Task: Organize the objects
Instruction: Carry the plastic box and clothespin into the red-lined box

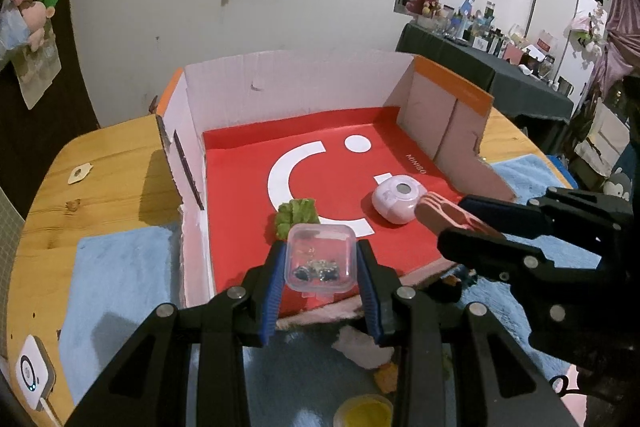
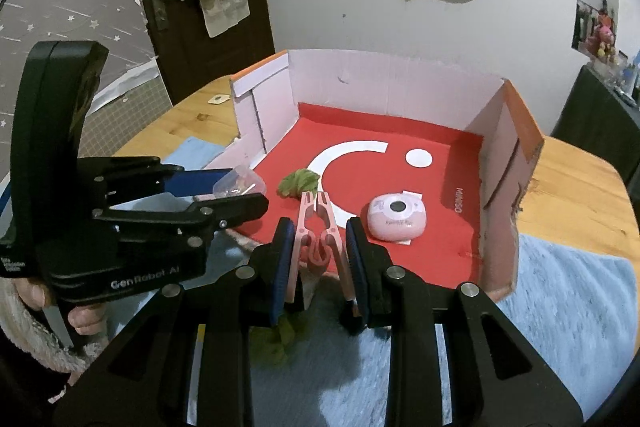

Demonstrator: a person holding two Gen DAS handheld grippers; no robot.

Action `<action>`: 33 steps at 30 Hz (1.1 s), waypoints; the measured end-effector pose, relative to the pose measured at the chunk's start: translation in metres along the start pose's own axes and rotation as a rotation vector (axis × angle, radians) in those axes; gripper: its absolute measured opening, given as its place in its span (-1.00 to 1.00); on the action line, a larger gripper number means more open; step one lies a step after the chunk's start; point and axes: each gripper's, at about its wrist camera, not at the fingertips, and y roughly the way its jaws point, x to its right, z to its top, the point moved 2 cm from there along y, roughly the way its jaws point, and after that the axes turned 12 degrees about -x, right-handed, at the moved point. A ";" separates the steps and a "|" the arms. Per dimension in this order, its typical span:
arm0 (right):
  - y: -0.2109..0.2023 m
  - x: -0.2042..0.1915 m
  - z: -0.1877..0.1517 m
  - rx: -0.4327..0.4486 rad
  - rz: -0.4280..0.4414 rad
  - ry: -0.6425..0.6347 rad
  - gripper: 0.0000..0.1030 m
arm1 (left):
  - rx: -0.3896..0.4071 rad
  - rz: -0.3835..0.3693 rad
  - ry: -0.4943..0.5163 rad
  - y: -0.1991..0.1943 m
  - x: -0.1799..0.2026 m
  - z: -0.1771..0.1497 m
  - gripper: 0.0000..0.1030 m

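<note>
My left gripper (image 1: 322, 251) is shut on a small clear plastic box (image 1: 320, 261) with dark bits inside, held over the near edge of the open cardboard box (image 1: 288, 95). My right gripper (image 2: 319, 227) is shut on a pink clothes peg (image 2: 320, 227), also at that near edge (image 2: 380, 83). On the red floor of the cardboard box lie a green fuzzy item (image 1: 297, 213) (image 2: 299, 182) and a round pink device (image 1: 396, 201) (image 2: 397, 217). Each view shows the other gripper alongside: the right one (image 1: 460, 223) with the peg (image 1: 444, 213), the left one (image 2: 240, 195) with the clear box (image 2: 240, 183).
The cardboard box stands on a wooden table (image 1: 100, 163) with blue towels (image 1: 120, 287) (image 2: 560, 307) at its sides. A white gadget with a cable (image 1: 30, 379) lies near left. A yellow cup (image 1: 364, 411) and small scraps sit below the grippers. A hand (image 2: 86, 319) grips the left tool.
</note>
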 end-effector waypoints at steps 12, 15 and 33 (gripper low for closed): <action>0.045 0.015 0.023 -0.115 0.060 0.020 -0.50 | -0.085 0.002 -0.018 0.032 -0.014 0.014 -0.30; 0.056 0.019 0.024 -0.144 0.082 0.034 -0.50 | -0.100 -0.004 -0.024 0.038 -0.018 0.015 -0.30; 0.080 0.045 0.022 -0.199 0.010 0.060 -0.50 | -0.159 0.004 -0.015 0.067 -0.016 0.024 -0.30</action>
